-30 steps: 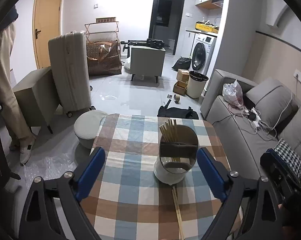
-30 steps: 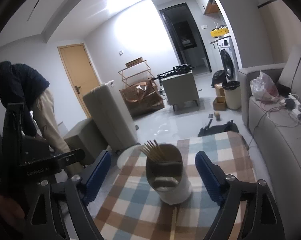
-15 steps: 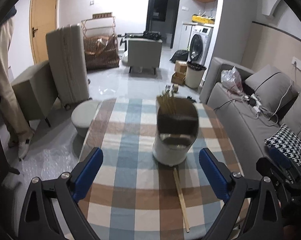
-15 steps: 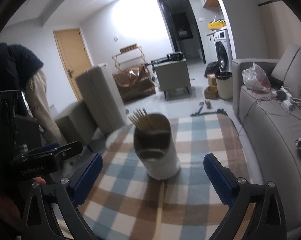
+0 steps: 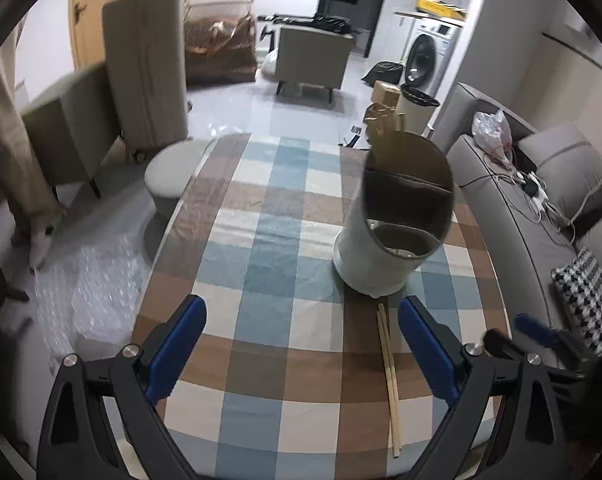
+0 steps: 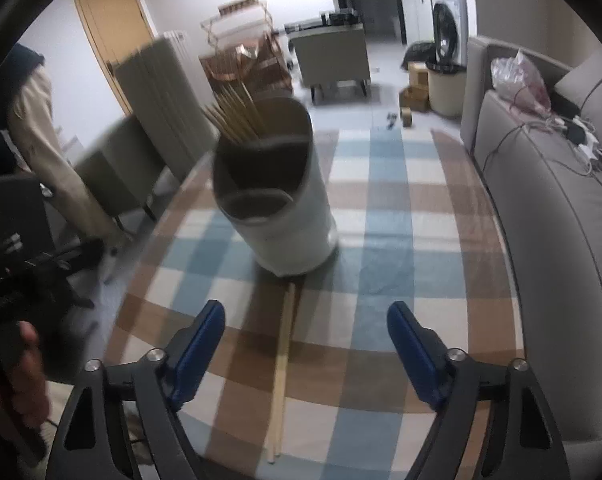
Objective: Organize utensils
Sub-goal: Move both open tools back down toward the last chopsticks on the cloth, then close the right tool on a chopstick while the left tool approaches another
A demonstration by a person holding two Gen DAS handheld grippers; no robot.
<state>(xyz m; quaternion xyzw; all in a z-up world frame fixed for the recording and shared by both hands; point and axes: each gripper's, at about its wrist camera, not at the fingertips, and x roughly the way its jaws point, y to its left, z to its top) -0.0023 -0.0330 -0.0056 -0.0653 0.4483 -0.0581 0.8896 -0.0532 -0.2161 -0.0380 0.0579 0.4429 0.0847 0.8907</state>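
Observation:
A white utensil holder [image 5: 389, 248] with a dark divided inside stands on the checked tablecloth [image 5: 269, 248]. Several wooden chopsticks [image 5: 383, 136] stick out of its far compartment. A loose pair of chopsticks [image 5: 389, 376] lies on the cloth just in front of the holder. My left gripper [image 5: 301, 344] is open and empty, above the cloth to the left of the loose pair. In the right wrist view the holder [image 6: 285, 216], its chopsticks [image 6: 237, 112] and the loose pair [image 6: 281, 364] show. My right gripper [image 6: 305, 344] is open and empty, with the loose pair between its fingers.
A grey sofa [image 5: 541, 216] runs along the table's right side. A round stool [image 5: 173, 176], a suitcase [image 5: 145, 80] and bubble wrap [image 5: 93, 292] are on the floor left of the table. A person [image 6: 41, 140] stands at the far left.
Both grippers have tilted down and come closer over the table. The loose chopsticks now lie between the right gripper's fingers. The holder looms larger in both views.

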